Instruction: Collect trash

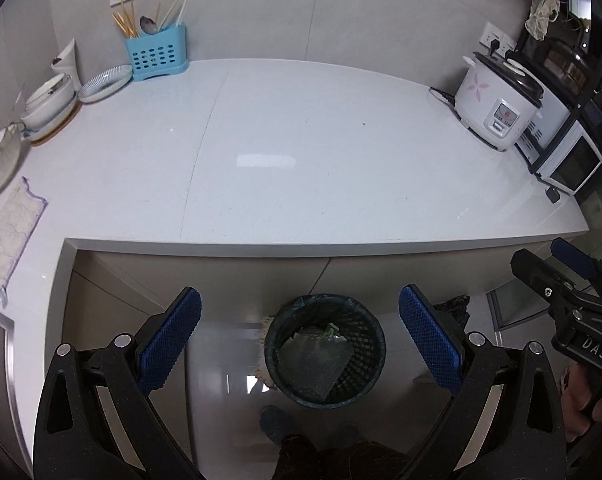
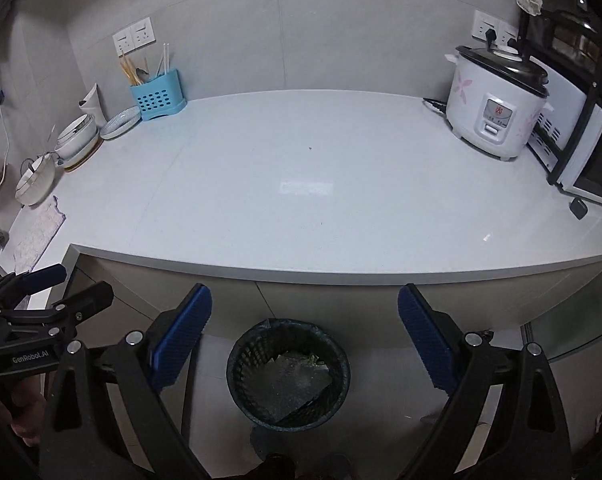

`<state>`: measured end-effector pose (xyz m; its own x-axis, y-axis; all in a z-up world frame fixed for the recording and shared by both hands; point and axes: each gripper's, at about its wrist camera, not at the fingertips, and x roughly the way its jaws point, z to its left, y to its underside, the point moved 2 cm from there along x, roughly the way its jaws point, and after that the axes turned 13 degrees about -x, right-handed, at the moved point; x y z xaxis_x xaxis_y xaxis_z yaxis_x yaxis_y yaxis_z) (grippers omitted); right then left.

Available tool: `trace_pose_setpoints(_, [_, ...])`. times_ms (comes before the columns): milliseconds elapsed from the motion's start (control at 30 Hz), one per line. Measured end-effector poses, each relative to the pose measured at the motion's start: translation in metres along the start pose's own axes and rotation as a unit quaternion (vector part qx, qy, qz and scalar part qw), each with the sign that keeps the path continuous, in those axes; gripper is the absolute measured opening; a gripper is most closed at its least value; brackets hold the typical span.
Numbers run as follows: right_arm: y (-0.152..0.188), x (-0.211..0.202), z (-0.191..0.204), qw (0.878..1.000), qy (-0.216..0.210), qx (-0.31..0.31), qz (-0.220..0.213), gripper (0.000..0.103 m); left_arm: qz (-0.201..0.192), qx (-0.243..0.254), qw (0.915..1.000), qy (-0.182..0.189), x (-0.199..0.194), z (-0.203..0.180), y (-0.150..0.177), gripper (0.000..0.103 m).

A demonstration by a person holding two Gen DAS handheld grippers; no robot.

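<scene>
Both grippers, left gripper [image 1: 299, 344] and right gripper [image 2: 305, 344], hang empty with jaws apart above the bin [image 1: 325, 350]. The crumpled wrapper [image 1: 315, 362] inside looks light, soft and slippery; pinch a raised edge.

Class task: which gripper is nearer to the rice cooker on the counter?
Right. The right gripper hangs on the rice cooker side of the counter front; the left gripper, also open, hangs farther toward the blue utensil holder.

Left gripper [image 1: 299, 342]: black angular frame arms, silver round screws at the pivots, fingers faced with blue textured pads [image 1: 169, 342]. Right gripper [image 2: 304, 340]: same black build and blue pads; its body, at right edge of left view, bears white letters "DAS". Lower left of right view, left gripper's body reads "GenRobot.AI", with bare skin below.
</scene>
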<state>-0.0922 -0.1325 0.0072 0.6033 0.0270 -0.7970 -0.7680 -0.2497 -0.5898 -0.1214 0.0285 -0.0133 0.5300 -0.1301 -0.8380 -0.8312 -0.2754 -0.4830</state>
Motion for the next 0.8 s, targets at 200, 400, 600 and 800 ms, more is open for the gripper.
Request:
trace_pose_setpoints(200, [0.006, -0.022, -0.013, 1.000, -0.017, 0.004, 0.008, 0.090, 0.009, 0.008, 0.9999, 0.002, -0.018, -0.008, 0.003, 0.097])
trace_pose_setpoints(400, [0.014, -0.025, -0.016, 0.999, -0.032, 0.003, 0.024, 0.090, 0.020, 0.016, 0.9997, 0.004, -0.019, -0.012, 0.009, 0.097])
trace_pose_setpoints(600, [0.020, -0.020, -0.016, 0.999, -0.033, 0.003, 0.038, 0.090, 0.026, 0.018, 0.9995, -0.001, -0.014, -0.010, 0.012, 0.097])
trace_pose_setpoints(800, [0.023, -0.016, -0.017, 0.998, -0.035, 0.005, 0.047, 0.090, 0.030, 0.014, 0.9994, -0.005, -0.010, -0.007, 0.011, 0.097])
